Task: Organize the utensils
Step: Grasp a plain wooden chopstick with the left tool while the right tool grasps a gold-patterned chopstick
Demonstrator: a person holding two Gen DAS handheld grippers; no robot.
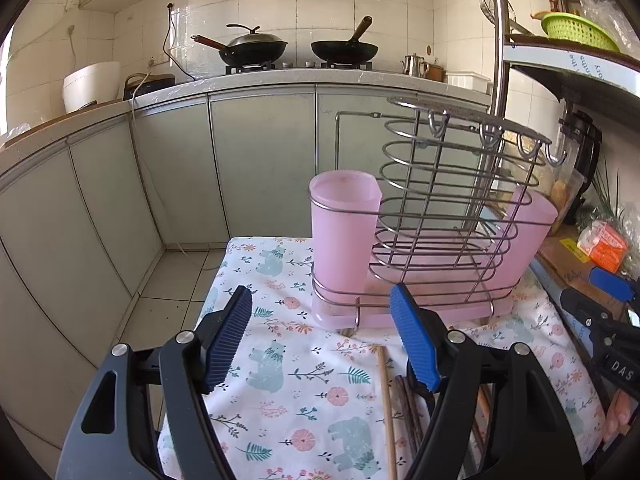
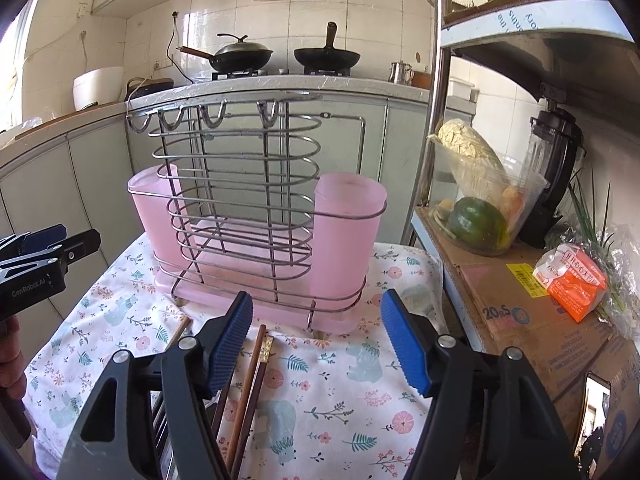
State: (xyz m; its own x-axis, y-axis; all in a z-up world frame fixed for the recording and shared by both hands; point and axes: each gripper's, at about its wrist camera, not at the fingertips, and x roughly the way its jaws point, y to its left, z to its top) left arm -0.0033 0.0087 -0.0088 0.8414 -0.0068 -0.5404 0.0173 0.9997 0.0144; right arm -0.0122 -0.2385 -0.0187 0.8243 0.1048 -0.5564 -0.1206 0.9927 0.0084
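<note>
Chopsticks [image 2: 248, 384] lying on table [image 2: 340, 408], long axis running toward rack [image 2: 256, 216], beside right gripper [image 2: 316, 340], nearer; both jaws standing spread, pinching nothing; left gripper [image 1: 322, 332] hovering alongside.

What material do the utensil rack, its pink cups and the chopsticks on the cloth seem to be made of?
Utensil rack: bent metal wire, shiny silver finish, probably steel or chrome plated.
Pink cups: frosted, half-clear plastic; the wires show faintly through the walls.
Chopsticks: the dark ones look like brown wood, one with a gold patterned band; the pale one looks like bamboo or light wood, matte.
</note>
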